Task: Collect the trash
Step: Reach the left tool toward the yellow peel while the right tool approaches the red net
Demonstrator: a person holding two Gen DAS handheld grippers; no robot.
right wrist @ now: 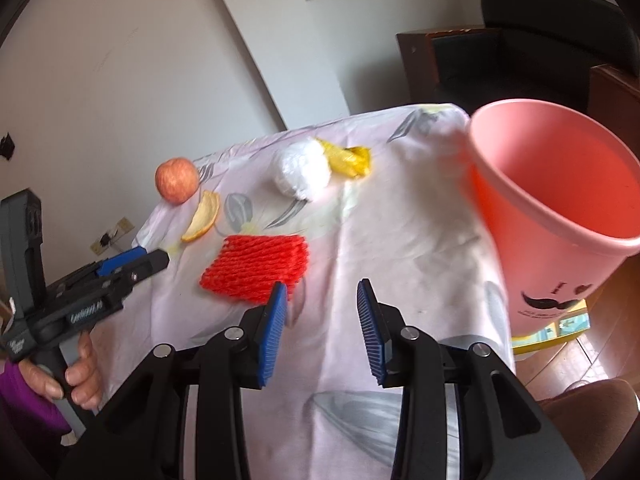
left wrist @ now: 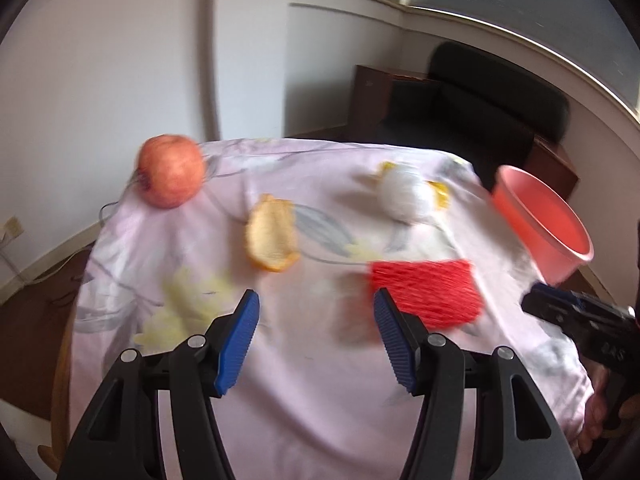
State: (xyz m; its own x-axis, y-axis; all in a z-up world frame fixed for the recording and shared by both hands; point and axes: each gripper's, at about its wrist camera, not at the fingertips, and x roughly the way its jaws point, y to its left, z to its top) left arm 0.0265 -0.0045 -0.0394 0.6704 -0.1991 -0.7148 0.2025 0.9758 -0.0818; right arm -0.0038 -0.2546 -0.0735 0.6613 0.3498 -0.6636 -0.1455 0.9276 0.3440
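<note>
A red foam net [left wrist: 426, 292] [right wrist: 256, 268] lies on the pink floral cloth [left wrist: 320, 400] [right wrist: 400, 240]. Farther back lie an orange peel [left wrist: 272, 238] [right wrist: 202, 218], a white crumpled wad [left wrist: 404, 194] [right wrist: 302, 174] and a yellow scrap [right wrist: 348, 158]. A pink bin [left wrist: 548, 224] [right wrist: 560, 216] stands at the table's right edge, its inside looking empty. My left gripper [left wrist: 316, 300] hovers open over bare cloth, the net just past its right finger. My right gripper [right wrist: 321, 286] is open too, near the net's right corner, with nothing between its pads.
An apple [left wrist: 170, 170] [right wrist: 176, 180] rests at the far left corner of the cloth. A dark armchair [left wrist: 480, 96] and brown wooden furniture [right wrist: 616, 92] stand behind the table. A hand [right wrist: 80, 368] holds the left gripper's handle. Something yellow [right wrist: 552, 332] sits under the bin.
</note>
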